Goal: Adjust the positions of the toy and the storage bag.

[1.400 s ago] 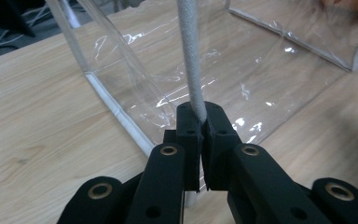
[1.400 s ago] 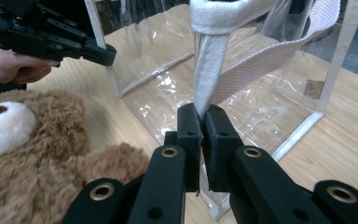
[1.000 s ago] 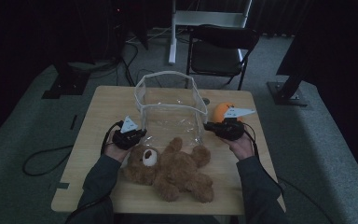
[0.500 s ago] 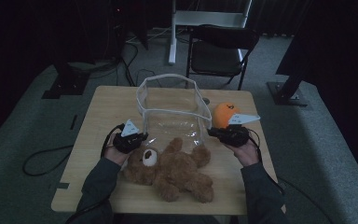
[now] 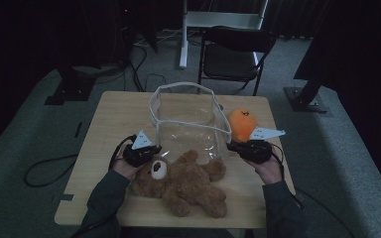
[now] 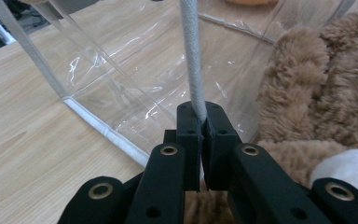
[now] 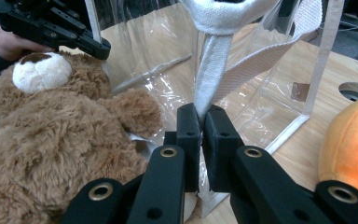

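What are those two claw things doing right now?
Left gripper: closed on the clear bag's white edge strip.
Right gripper: closed on its white strap.

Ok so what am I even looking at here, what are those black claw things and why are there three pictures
A person sits at a wooden table holding a hand-held two-jaw tool in each hand. The high view looks down from above; the other two pictures come from cameras riding on each tool. The left gripper is clamped on the white edging of a clear plastic bag; the right gripper pinches the bag's white trim on the other side. A brown teddy bear lies in front of the bag, and an orange plush fruit sits beside it.
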Action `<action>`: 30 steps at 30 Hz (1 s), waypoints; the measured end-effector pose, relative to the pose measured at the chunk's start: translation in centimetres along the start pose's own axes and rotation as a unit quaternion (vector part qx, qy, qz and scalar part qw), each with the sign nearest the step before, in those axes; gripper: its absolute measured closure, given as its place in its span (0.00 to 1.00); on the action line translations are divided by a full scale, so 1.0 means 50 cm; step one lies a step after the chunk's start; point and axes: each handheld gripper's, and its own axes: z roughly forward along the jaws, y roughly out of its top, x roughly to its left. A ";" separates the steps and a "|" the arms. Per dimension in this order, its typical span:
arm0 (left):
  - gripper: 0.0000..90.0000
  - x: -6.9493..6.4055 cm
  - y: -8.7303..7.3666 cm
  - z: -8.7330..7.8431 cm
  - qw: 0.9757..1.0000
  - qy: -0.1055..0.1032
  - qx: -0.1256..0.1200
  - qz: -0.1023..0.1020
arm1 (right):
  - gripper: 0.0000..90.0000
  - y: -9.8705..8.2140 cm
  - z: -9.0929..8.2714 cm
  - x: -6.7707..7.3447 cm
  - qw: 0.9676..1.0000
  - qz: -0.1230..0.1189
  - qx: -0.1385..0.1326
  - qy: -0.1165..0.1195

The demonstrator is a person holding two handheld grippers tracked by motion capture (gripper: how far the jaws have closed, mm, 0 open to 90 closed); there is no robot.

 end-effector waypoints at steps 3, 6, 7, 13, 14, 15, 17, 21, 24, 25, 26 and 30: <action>0.96 -0.006 -0.002 -0.003 1.000 -0.006 0.001 0.001 | 0.95 -0.005 -0.008 0.007 1.000 0.000 0.001 0.000; 0.96 -0.010 -0.004 -0.004 1.000 -0.014 0.001 0.002 | 0.95 -0.010 -0.017 0.016 1.000 -0.004 0.002 -0.001; 0.96 -0.010 -0.004 -0.005 1.000 -0.016 0.002 0.004 | 0.95 -0.012 -0.019 0.017 1.000 -0.004 0.002 -0.001; 0.90 -0.006 -0.004 -0.004 1.000 -0.015 -0.002 -0.001 | 0.78 -0.013 -0.023 0.014 1.000 0.000 0.000 -0.007; 0.88 -0.005 -0.005 -0.005 1.000 -0.013 -0.001 0.001 | 0.72 -0.011 -0.023 0.015 1.000 -0.002 0.002 -0.015; 0.85 -0.004 -0.006 -0.006 1.000 -0.014 -0.004 -0.001 | 0.68 -0.009 -0.024 0.016 1.000 -0.005 0.003 -0.020; 0.80 0.000 -0.008 -0.013 1.000 -0.018 -0.013 -0.007 | 0.63 -0.007 -0.027 0.019 1.000 -0.008 0.004 -0.023; 0.69 0.016 -0.014 -0.034 0.999 -0.021 -0.034 -0.026 | 0.57 -0.006 -0.039 0.019 0.999 -0.012 0.002 -0.034; 0.65 0.022 -0.020 -0.044 0.998 -0.027 -0.042 -0.033 | 0.55 -0.005 -0.053 0.022 0.999 -0.010 -0.006 -0.037; 0.65 0.024 -0.024 -0.050 0.998 -0.029 -0.050 -0.036 | 0.54 -0.004 -0.058 0.023 0.999 -0.012 -0.009 -0.037; 0.65 0.025 -0.027 -0.054 0.997 -0.029 -0.054 -0.039 | 0.53 -0.002 -0.064 0.026 0.999 -0.014 -0.014 -0.039; 0.64 0.040 -0.043 -0.074 0.997 -0.007 -0.057 -0.052 | 0.53 0.004 -0.081 0.029 0.999 -0.014 -0.027 -0.032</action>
